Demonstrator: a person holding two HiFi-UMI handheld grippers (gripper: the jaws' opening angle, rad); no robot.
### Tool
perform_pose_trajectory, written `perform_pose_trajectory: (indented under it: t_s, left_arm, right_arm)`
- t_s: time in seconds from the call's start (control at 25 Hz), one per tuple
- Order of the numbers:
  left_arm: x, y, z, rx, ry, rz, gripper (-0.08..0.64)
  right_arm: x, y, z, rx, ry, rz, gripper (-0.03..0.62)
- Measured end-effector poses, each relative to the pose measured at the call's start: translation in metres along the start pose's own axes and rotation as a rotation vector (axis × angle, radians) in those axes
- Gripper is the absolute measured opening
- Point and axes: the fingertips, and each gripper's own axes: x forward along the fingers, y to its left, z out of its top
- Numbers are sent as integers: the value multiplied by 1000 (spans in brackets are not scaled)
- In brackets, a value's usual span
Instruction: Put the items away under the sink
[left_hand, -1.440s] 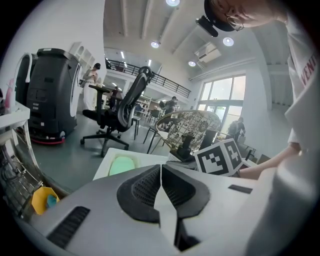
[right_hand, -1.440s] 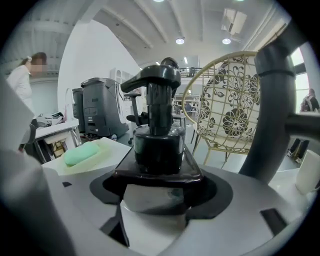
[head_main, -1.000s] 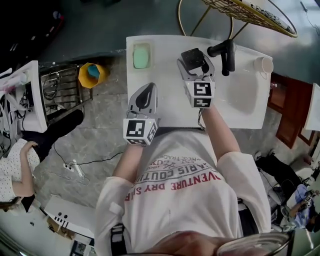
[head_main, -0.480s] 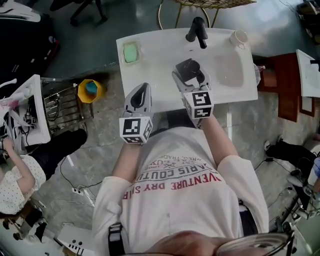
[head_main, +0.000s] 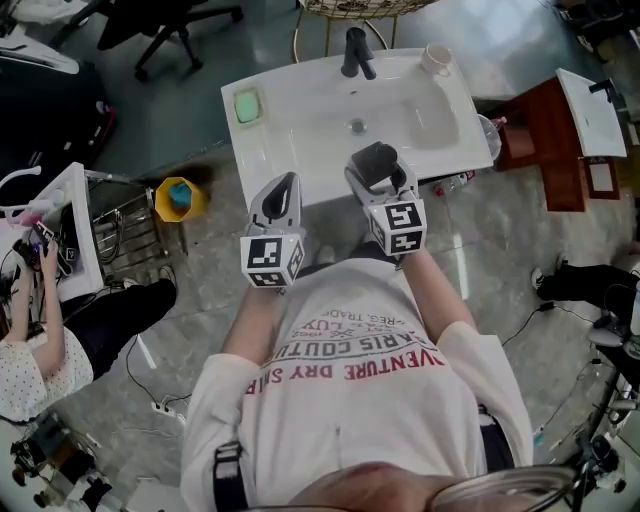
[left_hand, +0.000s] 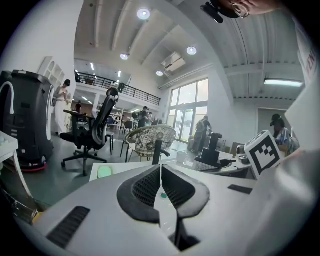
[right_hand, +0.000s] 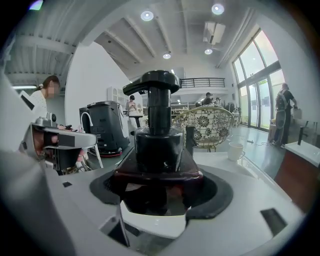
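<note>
A dark pump bottle (right_hand: 159, 135) stands upright between the jaws of my right gripper (right_hand: 160, 172), which is shut on it. In the head view that gripper (head_main: 378, 172) hangs over the front edge of the white sink (head_main: 300, 130). My left gripper (head_main: 281, 200) is shut and holds nothing, just off the sink's front edge. On the sink are a black faucet (head_main: 355, 50), a white cup (head_main: 435, 60) and a green soap (head_main: 246, 105). The left gripper view shows my left gripper (left_hand: 161, 182) with its pads together, and the faucet (left_hand: 157, 150) beyond.
A yellow bin (head_main: 180, 197) and a wire rack (head_main: 125, 215) stand left of the sink. A red-brown cabinet (head_main: 530, 130) is at its right, a wicker chair (head_main: 350, 6) behind it. A seated person (head_main: 40, 340) is at far left. Cables lie on the floor.
Both grippers have drawn back from over the sink top to its front edge, the right one still carrying the bottle. The sink now lies farther away in the head view.
</note>
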Motion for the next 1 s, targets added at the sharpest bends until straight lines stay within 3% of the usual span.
perform_pose_trajectory:
  t_s: [0.36,0.76,1.0]
  left_arm:
    - [-9,-68,-18,-25,13,52,28]
    - [-35,-170,-101,-147,56,182,28]
    - [-56,-186,-154,-191,120,249,28]
  right_arm:
    - [-69,-26,-26,-4,14,83,370]
    - [-152,-58,-112,-62,104,231,370]
    - [-163,-68,-164,-74,157,262,370]
